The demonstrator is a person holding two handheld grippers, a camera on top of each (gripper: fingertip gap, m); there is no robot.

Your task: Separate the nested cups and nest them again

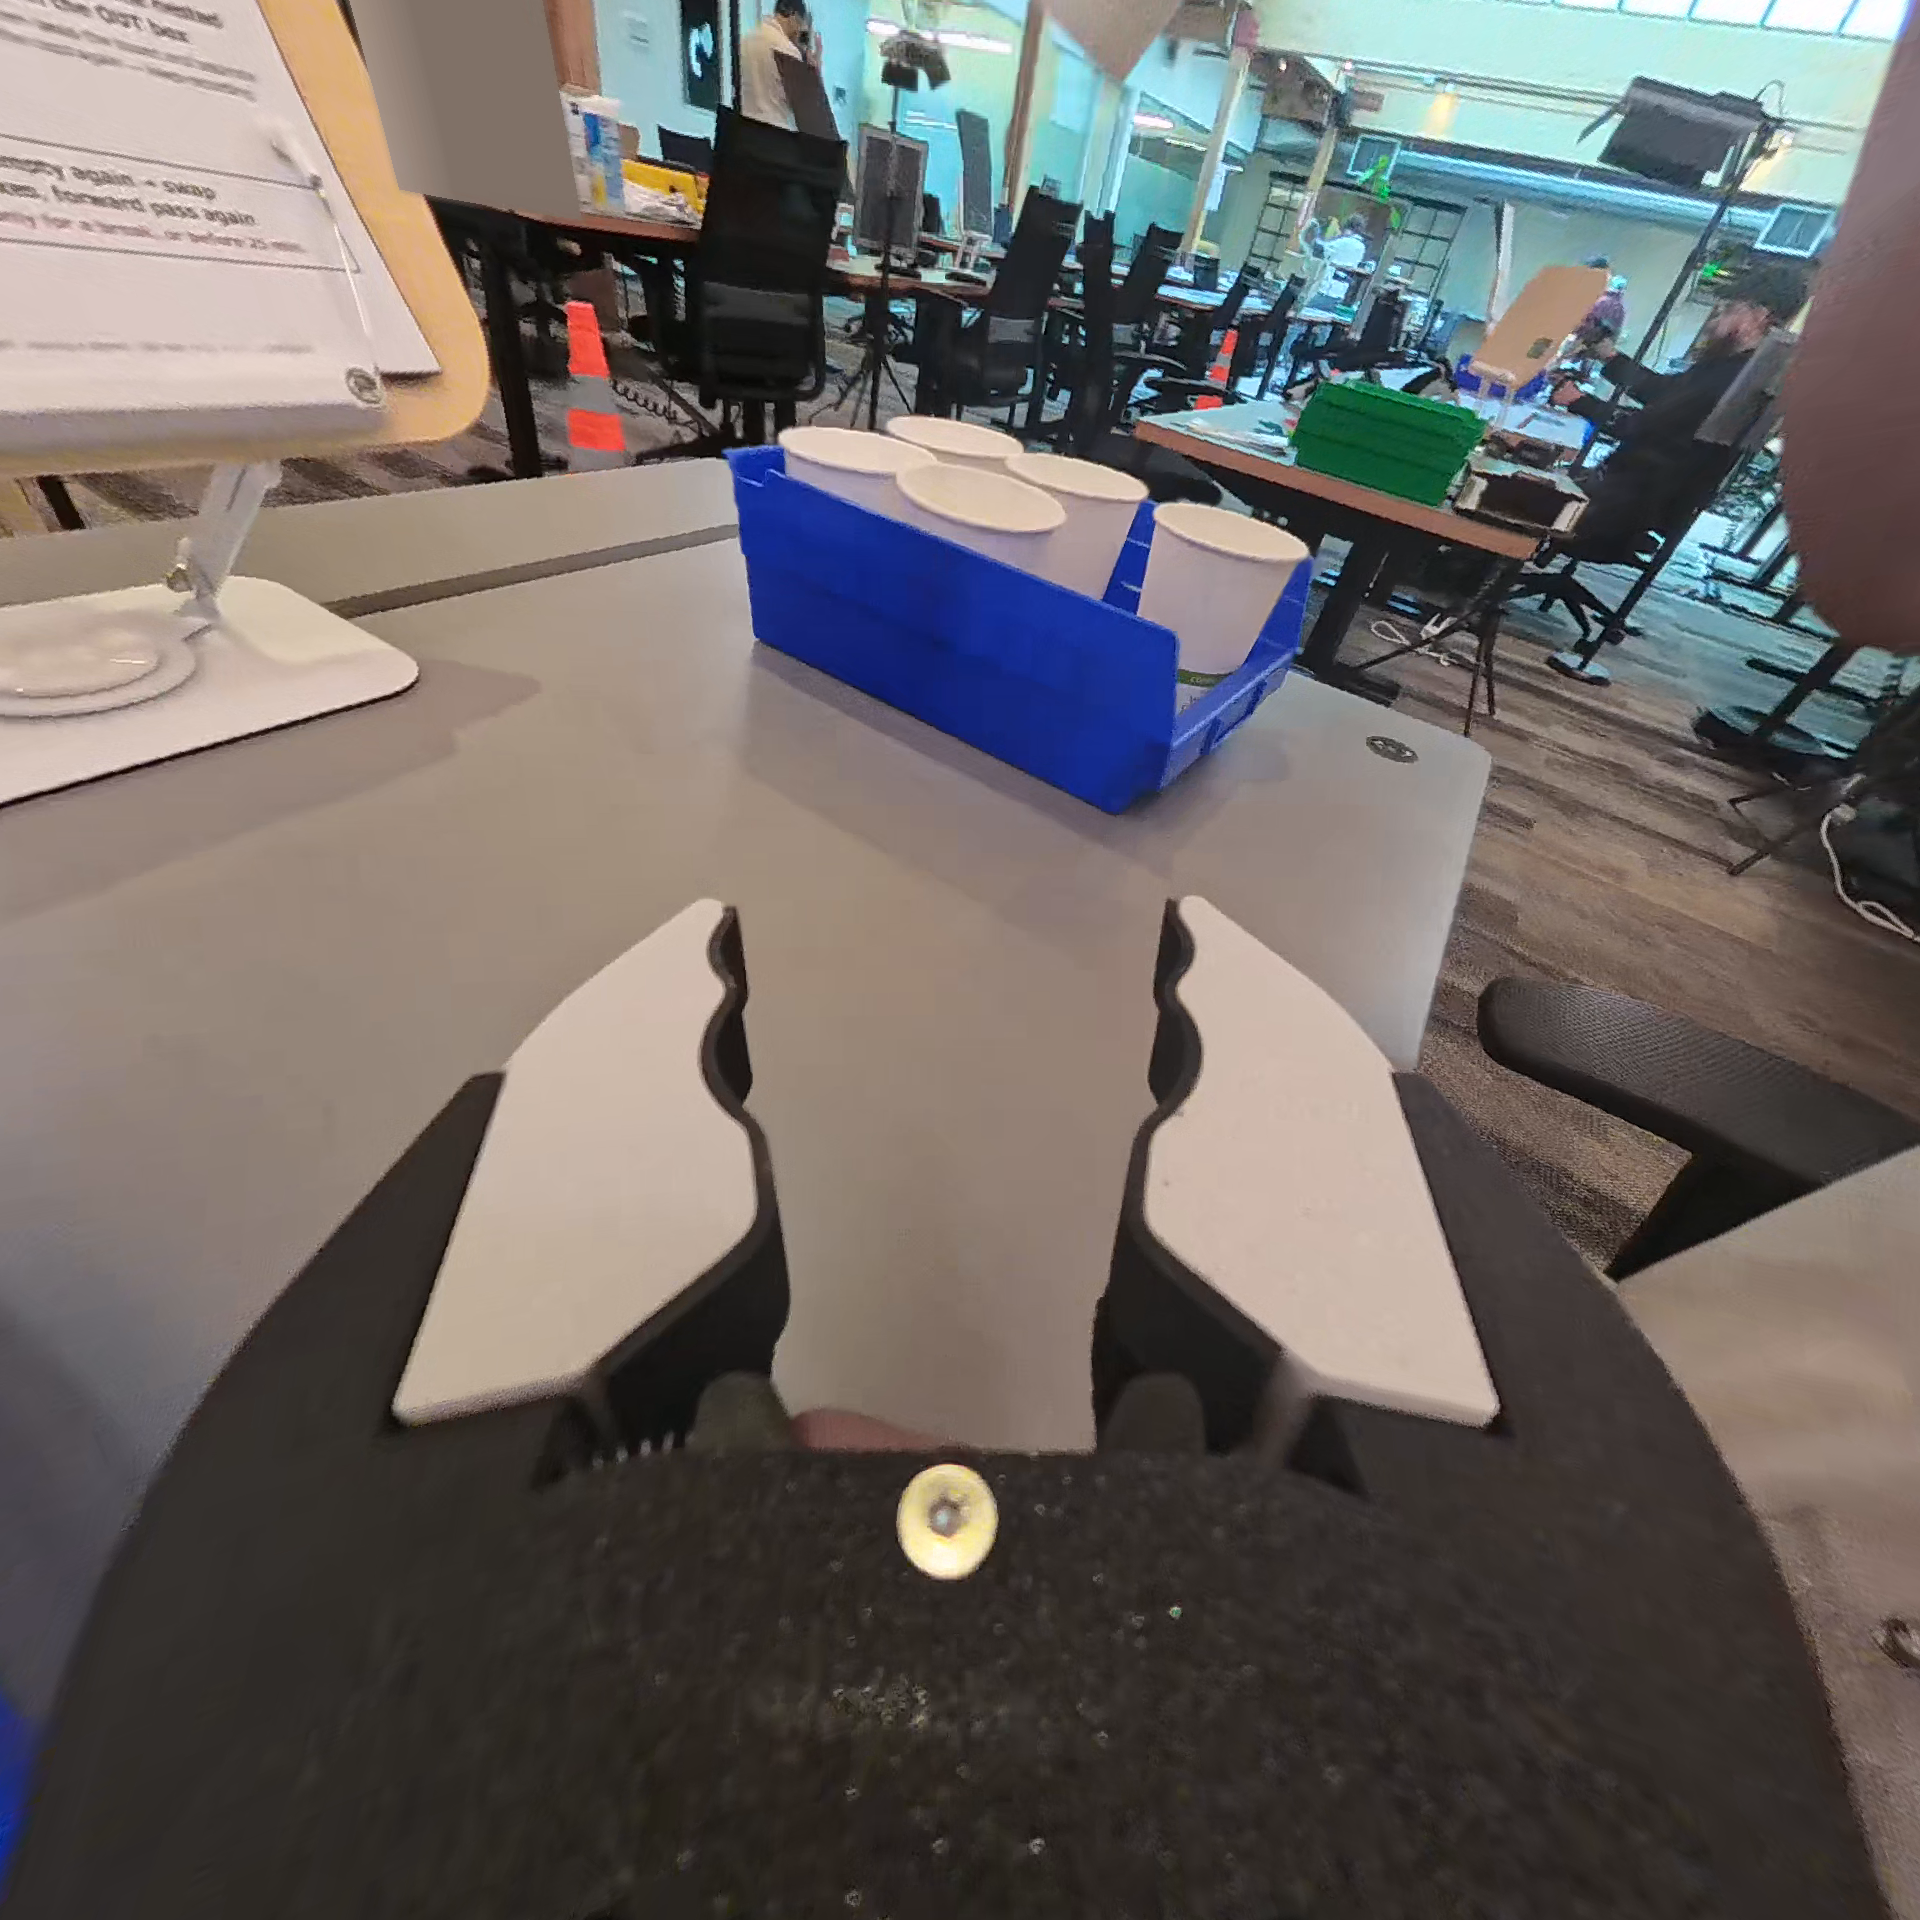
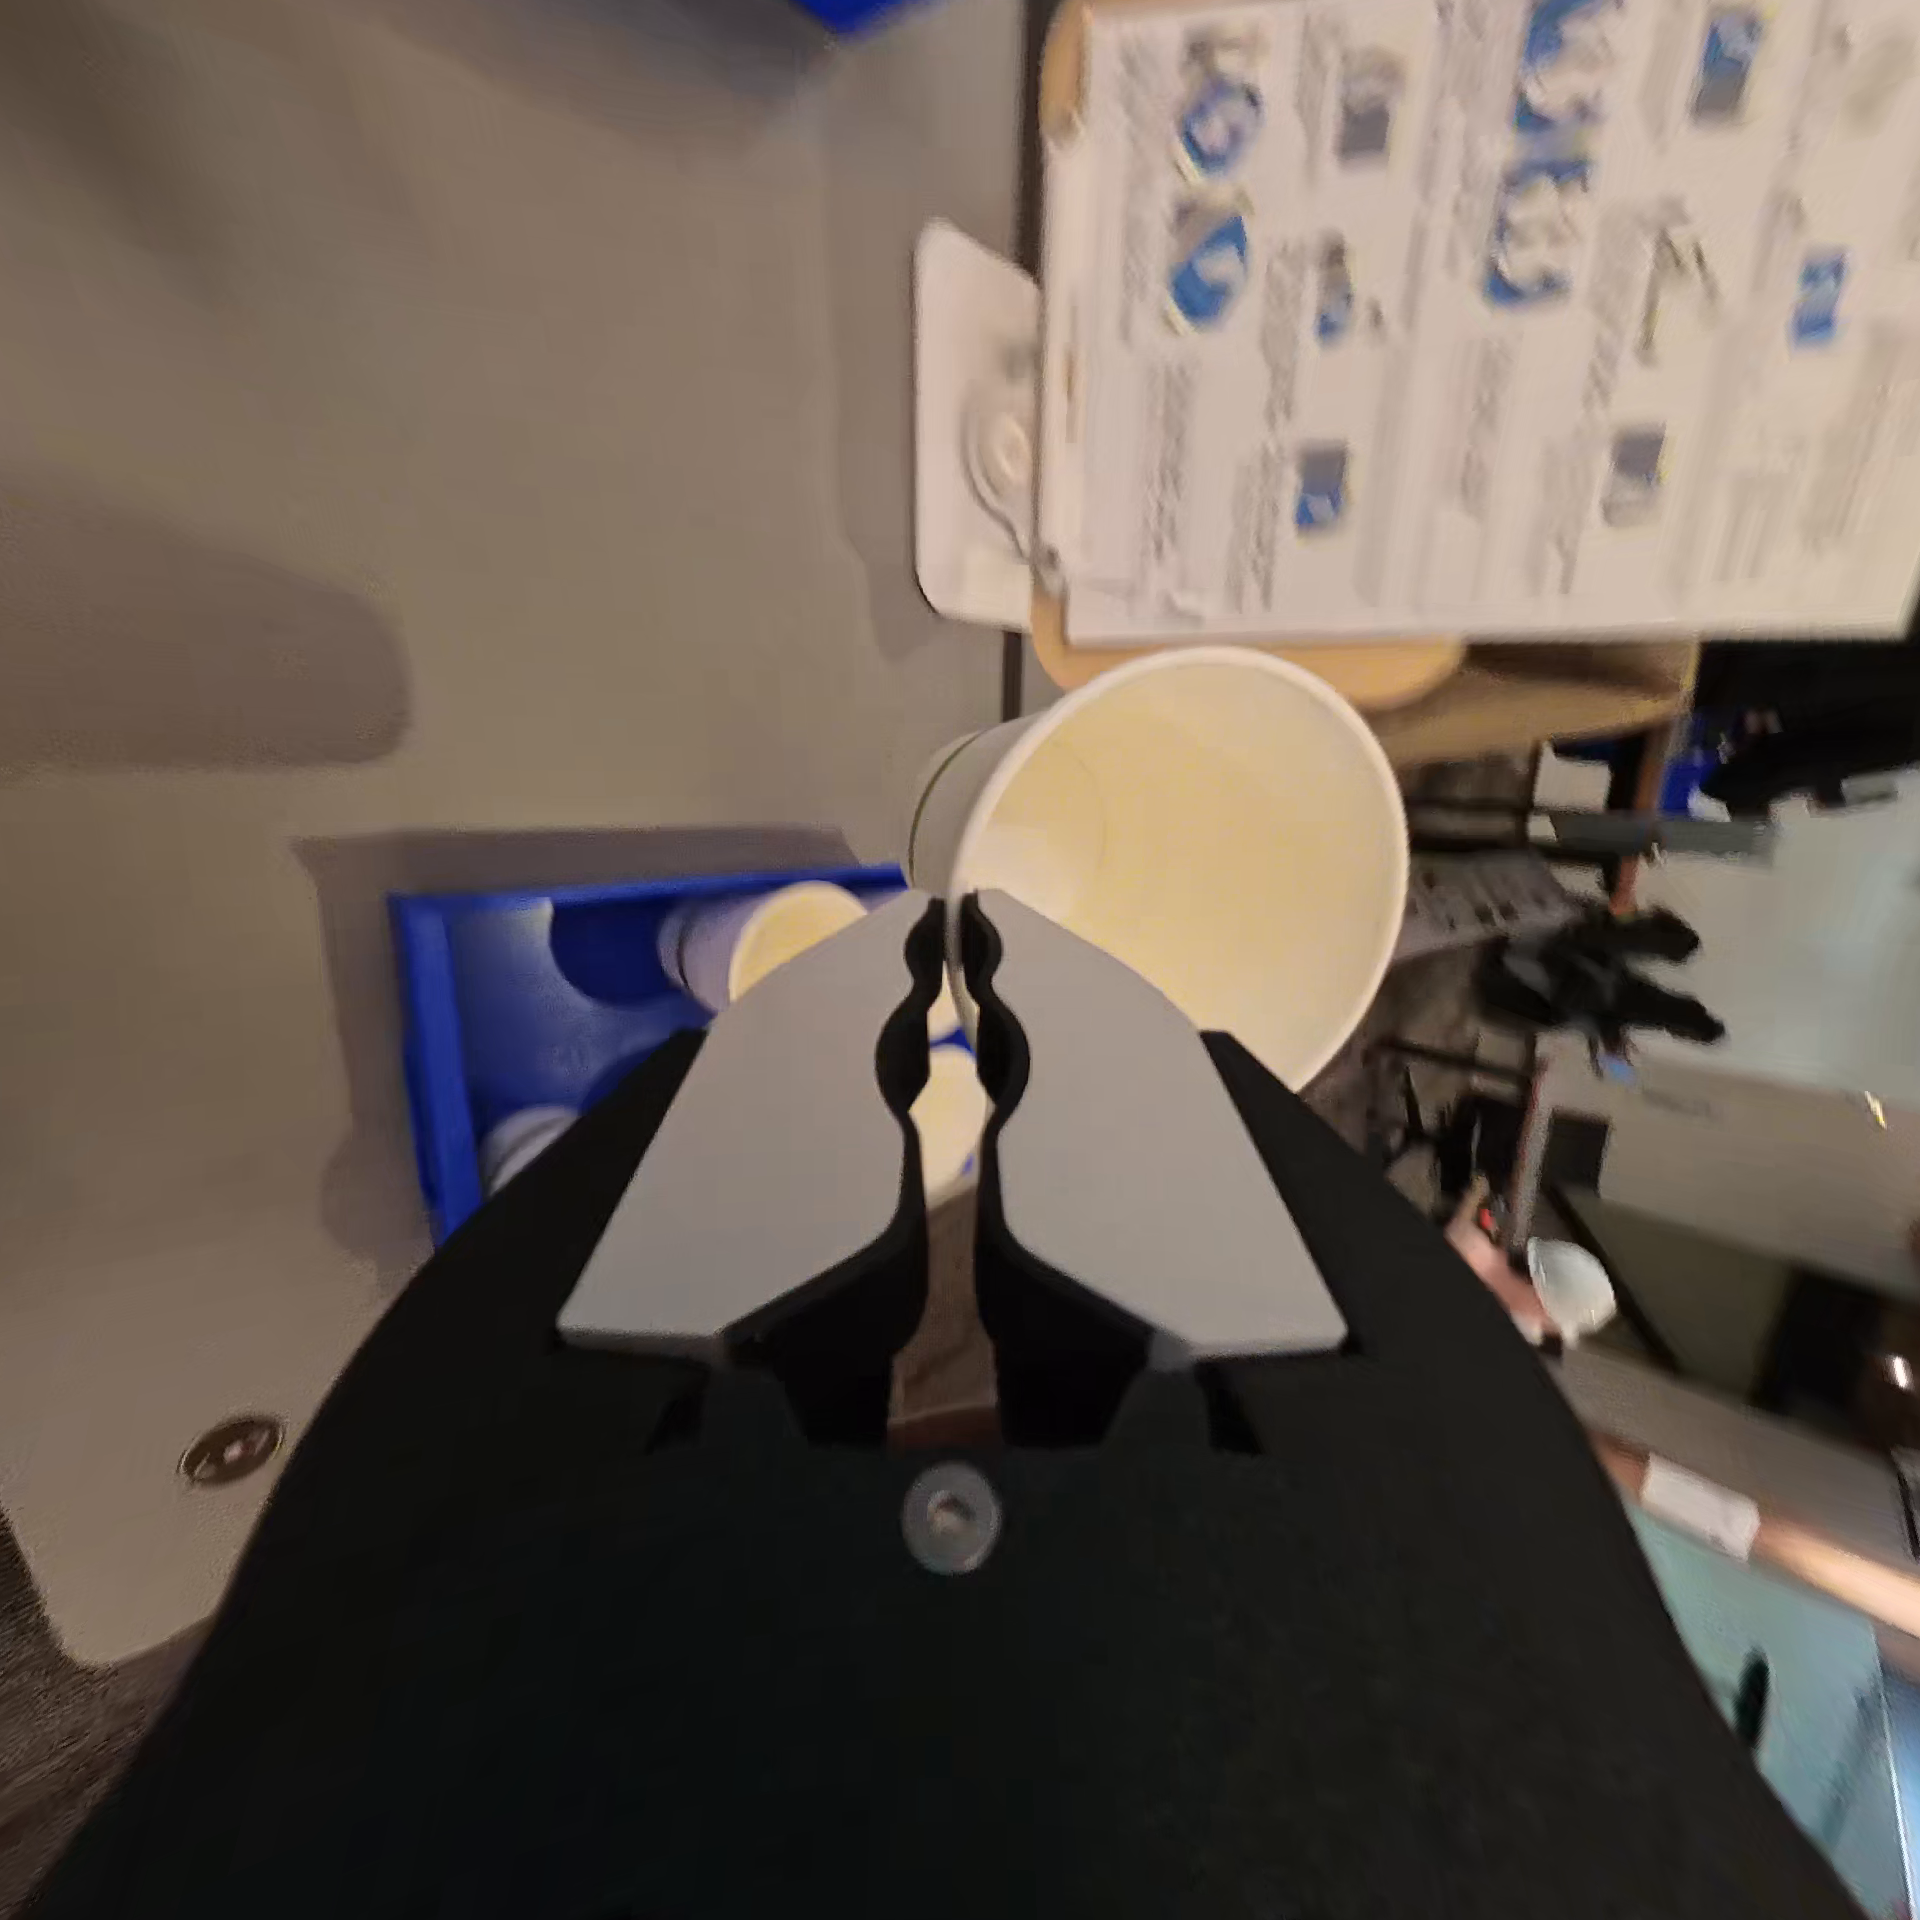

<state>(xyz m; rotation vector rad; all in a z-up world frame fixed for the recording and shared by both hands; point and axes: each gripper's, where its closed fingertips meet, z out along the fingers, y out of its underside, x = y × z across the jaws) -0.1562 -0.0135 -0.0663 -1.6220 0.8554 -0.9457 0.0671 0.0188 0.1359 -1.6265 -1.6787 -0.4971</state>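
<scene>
Printed sheets (image 1: 156, 208) on clipboard (image 1: 416, 270), wording withheld

The left wrist view is bright and mostly sharp, lit from overhead ceiling windows far behind; the blue plastic bin (image 1: 956, 644) casts a soft shadow on the grey tabletop (image 1: 582, 831) toward the near edge. Straight lines bow at the picture's borders. The right wrist view is dimmer and warmer, smeared by motion blur: the white paper cup (image 2: 1174, 862) and the printed sheet (image 2: 1455, 312) are soft, with broad dark shadows on the table's left part.
</scene>
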